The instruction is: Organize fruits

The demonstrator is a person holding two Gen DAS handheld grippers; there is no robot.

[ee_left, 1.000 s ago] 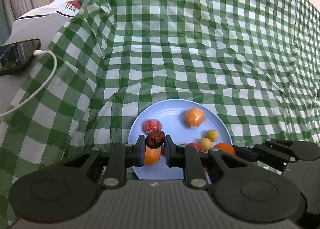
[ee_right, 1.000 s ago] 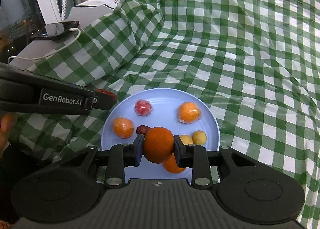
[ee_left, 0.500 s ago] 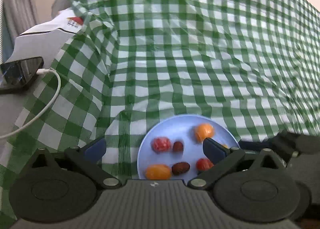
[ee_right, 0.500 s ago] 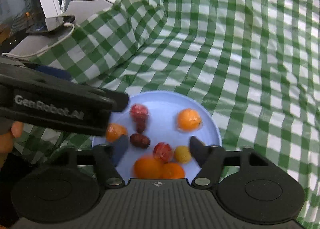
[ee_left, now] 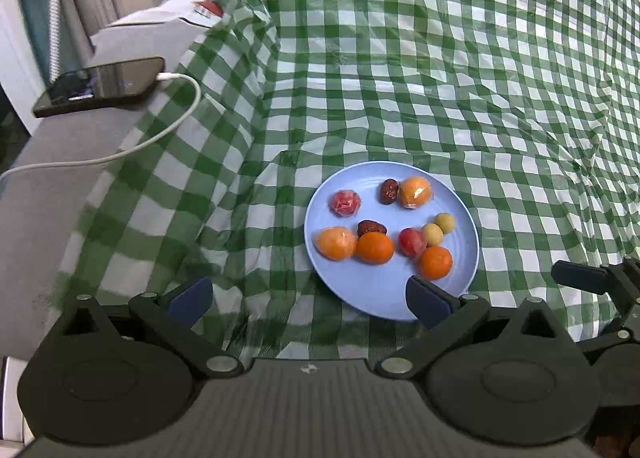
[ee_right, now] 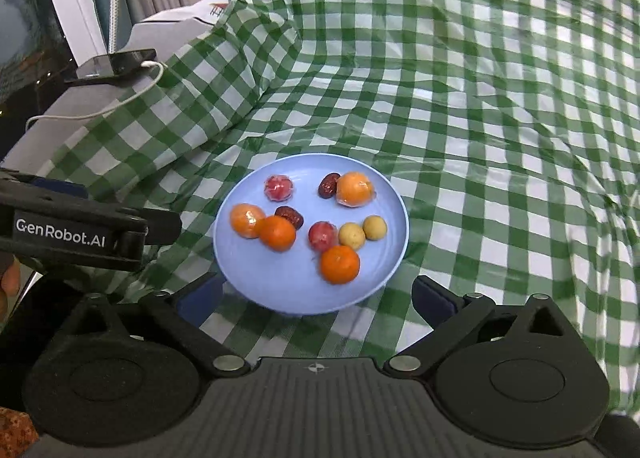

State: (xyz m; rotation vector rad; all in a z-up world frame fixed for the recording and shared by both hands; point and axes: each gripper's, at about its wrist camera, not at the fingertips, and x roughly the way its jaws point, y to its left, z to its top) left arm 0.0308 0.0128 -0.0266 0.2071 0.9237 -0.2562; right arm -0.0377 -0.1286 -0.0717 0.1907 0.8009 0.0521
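Note:
A light blue plate lies on the green checked cloth and holds several fruits. Among them are two bare oranges, two wrapped orange ones, two wrapped red ones, two brown dates and two small yellow fruits. My left gripper hangs open just short of the plate's near rim, with nothing between its fingers. My right gripper is still opening, wide and empty, with its jaws straddling the plate's near edge. In each wrist view the other gripper shows at the side.
A dark phone with a white cable lies on a grey ledge at the left. The checked cloth is rumpled and rises in folds behind the plate. A fingertip shows at the left edge.
The left gripper opened and dropped its dark date onto the plate. The right one opened and let its orange go there. Both drew back and up from the plate.

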